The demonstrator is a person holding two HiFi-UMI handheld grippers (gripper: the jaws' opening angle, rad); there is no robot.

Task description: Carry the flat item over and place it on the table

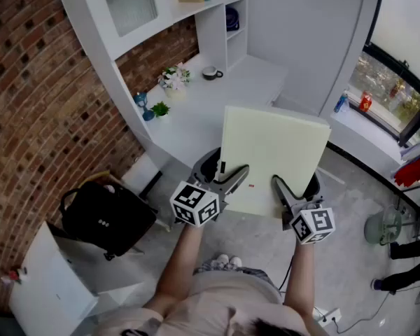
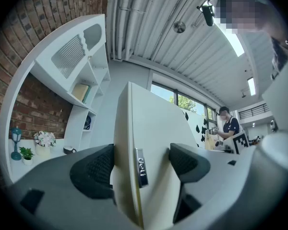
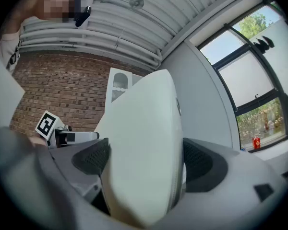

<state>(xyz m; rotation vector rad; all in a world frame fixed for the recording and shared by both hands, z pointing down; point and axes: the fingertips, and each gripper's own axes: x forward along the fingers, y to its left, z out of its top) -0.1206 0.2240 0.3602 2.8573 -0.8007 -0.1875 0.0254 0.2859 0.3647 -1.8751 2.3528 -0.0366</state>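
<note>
Folder [image 1: 273, 152], pale cream, hung in the air just short of the white counter [image 1: 196, 114]. Left gripper [image 1: 239, 174] and right gripper [image 1: 277, 185] jaws were both clamped on its near edge.

The left claw [image 1: 227, 170] and the right claw [image 1: 294, 187] are both matte grey moulded shells with rounded, curved jaws. The jaws are lined with black pads [image 2: 98, 169] in a fine mesh texture. Each claw carries a white cube, the left cube [image 1: 194, 203] and the right cube [image 1: 313, 225], printed with black square markers. The person wears a pale beige top [image 1: 217, 299], forearms uncovered, and light shoes [image 1: 227, 261].
</note>
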